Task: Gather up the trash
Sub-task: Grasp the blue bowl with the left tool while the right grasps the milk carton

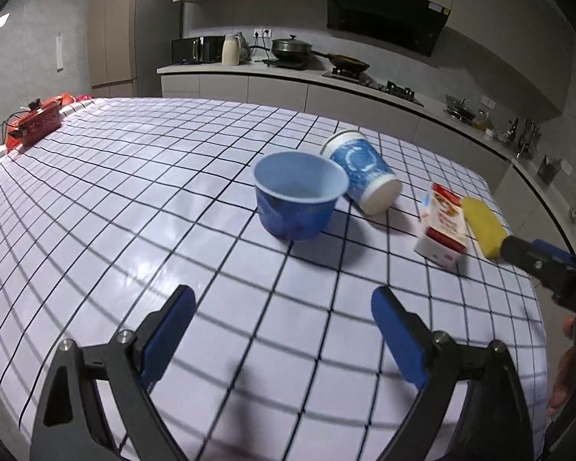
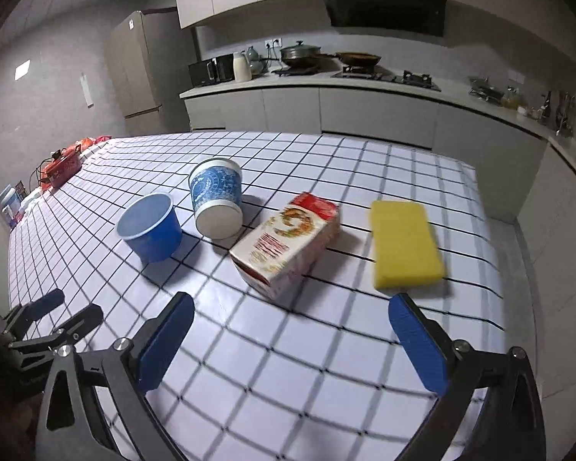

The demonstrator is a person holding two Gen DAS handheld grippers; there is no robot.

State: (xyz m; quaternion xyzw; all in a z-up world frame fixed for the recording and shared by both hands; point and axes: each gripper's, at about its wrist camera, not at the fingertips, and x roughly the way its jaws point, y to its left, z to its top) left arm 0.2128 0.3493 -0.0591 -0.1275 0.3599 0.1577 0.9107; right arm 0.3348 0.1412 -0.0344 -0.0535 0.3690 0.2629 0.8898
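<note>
Tongs first: the left gripper [image 1: 282, 330] hangs low over the near part of the white tablecloth with a black grid [image 1: 134, 207], its blue-padded fingers spread wide with nothing between them, and the right gripper [image 2: 291, 340] does the same on its own side, jaws wide apart and empty. Nothing is lifted yet, so the work looks to be at the approach stage, before any first grasp. Just beyond the right gripper's outer finger lies the yellow rectangular sponge [image 2: 405, 244], flat on the cloth, and beside it, a little apart, the red-and-white printed cardboard carton [image 2: 288, 244] lying on its side. Farther left the blue-and-white patterned paper cup [image 2: 217, 201] is tipped over with its white base toward the right camera, very close to the upright, empty blue plastic bowl [image 1: 299, 199]; whether the two touch I cannot tell. That bowl stands straight ahead of the left gripper and may well serve as the collecting vessel, though that is a guess. Next, one gripper has to close on a piece of trash: the carton suits the right, across its narrow sides. No bin shows in either view. Behind the table runs the pale kitchen counter [image 1: 288, 77].
</note>
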